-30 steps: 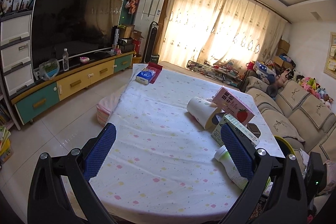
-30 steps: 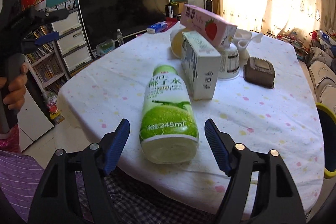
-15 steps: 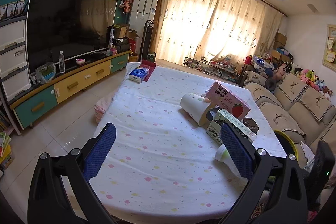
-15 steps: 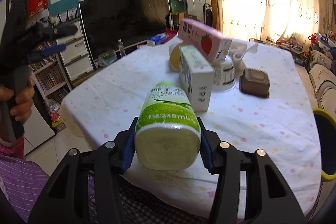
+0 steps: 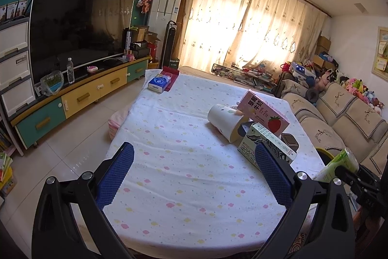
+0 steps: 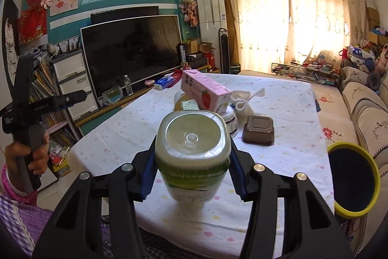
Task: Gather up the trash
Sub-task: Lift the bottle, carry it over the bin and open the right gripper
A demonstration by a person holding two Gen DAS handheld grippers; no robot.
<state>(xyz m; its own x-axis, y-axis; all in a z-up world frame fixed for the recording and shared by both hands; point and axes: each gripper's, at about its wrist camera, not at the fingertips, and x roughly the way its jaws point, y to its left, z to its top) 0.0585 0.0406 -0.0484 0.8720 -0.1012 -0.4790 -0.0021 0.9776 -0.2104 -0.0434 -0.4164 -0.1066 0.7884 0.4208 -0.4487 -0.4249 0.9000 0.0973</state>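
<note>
My right gripper [image 6: 192, 159] is shut on a green-labelled plastic drink bottle [image 6: 192, 152] and holds it above the table's near edge, its base tipped toward the camera. The bottle also shows in the left wrist view [image 5: 339, 163] at the far right. My left gripper [image 5: 194, 174] is open and empty over the near part of the table. Further trash lies in a pile: a pink strawberry milk carton [image 5: 265, 111], a tipped paper cup [image 5: 224, 121], a white-and-dark carton [image 5: 266, 149], a brown plastic tray [image 6: 259, 129], and a white tub [image 6: 230, 120].
A yellow-rimmed bin [image 6: 352, 177] stands at the table's right edge. The table [image 5: 184, 162] has a white spotted cloth. A blue tissue pack [image 5: 159, 84] lies at its far end. A TV cabinet [image 5: 72, 98] is on the left, a sofa [image 5: 339, 118] on the right.
My right gripper closed on the bottle, lifted it off the table and tipped its base toward the camera. The left gripper stayed open and drifted slightly.
</note>
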